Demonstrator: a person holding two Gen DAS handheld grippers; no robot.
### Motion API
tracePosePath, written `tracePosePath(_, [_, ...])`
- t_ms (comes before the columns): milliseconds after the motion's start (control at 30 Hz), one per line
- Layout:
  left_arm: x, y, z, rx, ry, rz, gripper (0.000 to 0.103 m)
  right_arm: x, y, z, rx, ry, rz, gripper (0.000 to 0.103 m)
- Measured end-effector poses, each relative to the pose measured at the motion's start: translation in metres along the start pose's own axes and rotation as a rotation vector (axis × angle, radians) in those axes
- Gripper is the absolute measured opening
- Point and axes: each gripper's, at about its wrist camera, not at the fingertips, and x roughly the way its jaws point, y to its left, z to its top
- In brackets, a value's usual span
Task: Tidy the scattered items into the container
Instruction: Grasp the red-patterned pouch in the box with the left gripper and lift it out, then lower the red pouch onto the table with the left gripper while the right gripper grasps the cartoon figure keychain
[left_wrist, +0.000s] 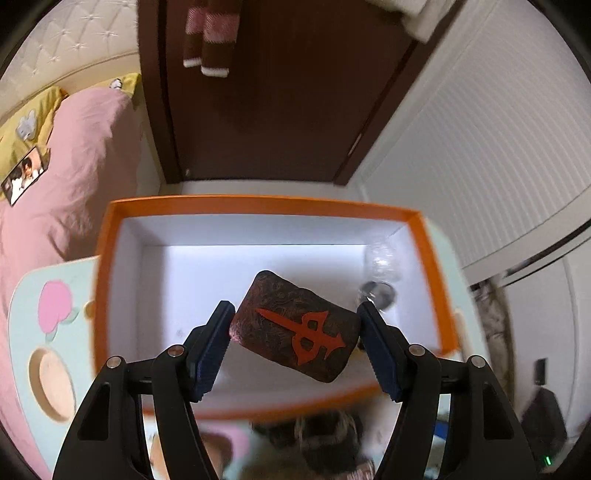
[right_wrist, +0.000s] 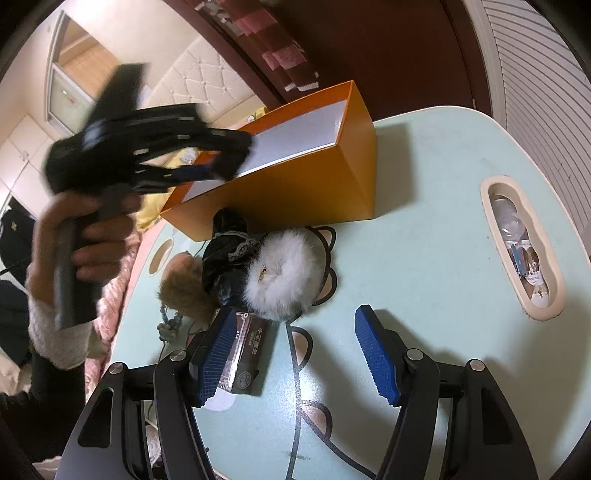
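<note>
Our left hand-held gripper (left_wrist: 295, 325) clenches a dark block with a red character (left_wrist: 295, 326) above the orange box (left_wrist: 258, 203), mid-frame, clear of its rims; our right hand-held gripper (right_wrist: 295, 347) hangs released over the desk (right_wrist: 424, 240), lower centre

Before you lies the bench (right_wrist: 424, 229), pale mint-green with a rounded edge and printed cartoon outlines in black and pink. On it stands an orange box (right_wrist: 295, 192), white inside, at the far side. Just in front of the box lie a black glossy bundle (right_wrist: 225, 254), a white fluffy pom-pom (right_wrist: 280, 280) touching it, and a brown furry item (right_wrist: 184, 291) beside a string of grey-green beads (right_wrist: 171, 328). A dark foil packet (right_wrist: 247, 354) lies nearer you. To your right, a cream oval recess (right_wrist: 491, 221) in the bench holds small objects too blurred to identify.
</note>
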Motion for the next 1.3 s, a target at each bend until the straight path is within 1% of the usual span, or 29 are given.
tracePosePath(100, [-0.027, 0.010, -0.015, -0.001, -0.043, -0.017, 0.068, 0.002, 0.000, 0.001, 0.000, -0.001, -0.003, 0.066])
tracePosePath(167, [-0.039, 0.019, -0.033, -0.020, -0.046, -0.031, 0.068, 0.002, 0.000, 0.001, -0.005, -0.006, -0.019, 0.066])
tracePosePath(267, [-0.053, 0.035, -0.059, -0.035, -0.050, -0.040, 0.068, 0.007, 0.002, -0.001, -0.031, -0.014, -0.064, 0.066])
tracePosePath(433, [-0.069, 0.067, -0.098, -0.087, -0.079, -0.002, 0.068, 0.007, 0.012, -0.001, -0.053, -0.020, -0.081, 0.066])
tracePosePath(533, [-0.074, 0.092, -0.115, -0.128, -0.094, 0.032, 0.068, 0.005, 0.021, 0.001, -0.081, -0.029, -0.100, 0.066])
tracePosePath(600, [-0.077, 0.105, -0.125, -0.147, -0.101, 0.041, 0.068, 0.005, 0.025, 0.001, -0.099, -0.033, -0.120, 0.066])
tracePosePath(733, [-0.080, 0.118, -0.143, -0.135, -0.102, 0.081, 0.068, 0.009, 0.030, 0.002, -0.114, -0.025, -0.138, 0.066])
tracePosePath(800, [-0.078, 0.120, -0.155, -0.102, -0.082, 0.110, 0.068, 0.009, 0.034, 0.003, -0.123, -0.027, -0.146, 0.066])
tracePosePath(900, [-0.066, 0.116, -0.163, -0.056, -0.052, 0.121, 0.068, 0.008, 0.038, 0.007, -0.142, -0.033, -0.159, 0.066])
tracePosePath(1000, [-0.058, 0.108, -0.166, -0.035, -0.040, 0.110, 0.068, 0.000, 0.045, 0.018, -0.174, -0.063, -0.187, 0.066])
tracePosePath(1067, [-0.052, 0.102, -0.165, -0.020, -0.041, 0.093, 0.068, -0.005, 0.050, 0.031, -0.185, -0.081, -0.181, 0.066])
tracePosePath(1100, [-0.049, 0.099, -0.165, -0.011, -0.046, 0.098, 0.068, -0.010, 0.052, 0.041, -0.181, -0.087, -0.173, 0.065])
tracePosePath(1167, [-0.047, 0.095, -0.166, 0.004, -0.053, 0.108, 0.068, -0.013, 0.055, 0.062, -0.181, -0.081, -0.161, 0.057])
tracePosePath(1200, [-0.045, 0.094, -0.166, 0.007, -0.053, 0.107, 0.068, -0.013, 0.057, 0.076, -0.192, -0.070, -0.164, 0.056])
tracePosePath(1233, [-0.043, 0.092, -0.166, 0.009, -0.055, 0.103, 0.068, -0.012, 0.061, 0.085, -0.201, -0.061, -0.173, 0.052])
tracePosePath(1267, [-0.043, 0.091, -0.166, 0.012, -0.058, 0.102, 0.069, -0.009, 0.063, 0.096, -0.208, -0.045, -0.182, 0.047])
tracePosePath(1300, [-0.042, 0.089, -0.166, 0.016, -0.061, 0.102, 0.069, -0.005, 0.064, 0.108, -0.204, -0.018, -0.188, 0.046])
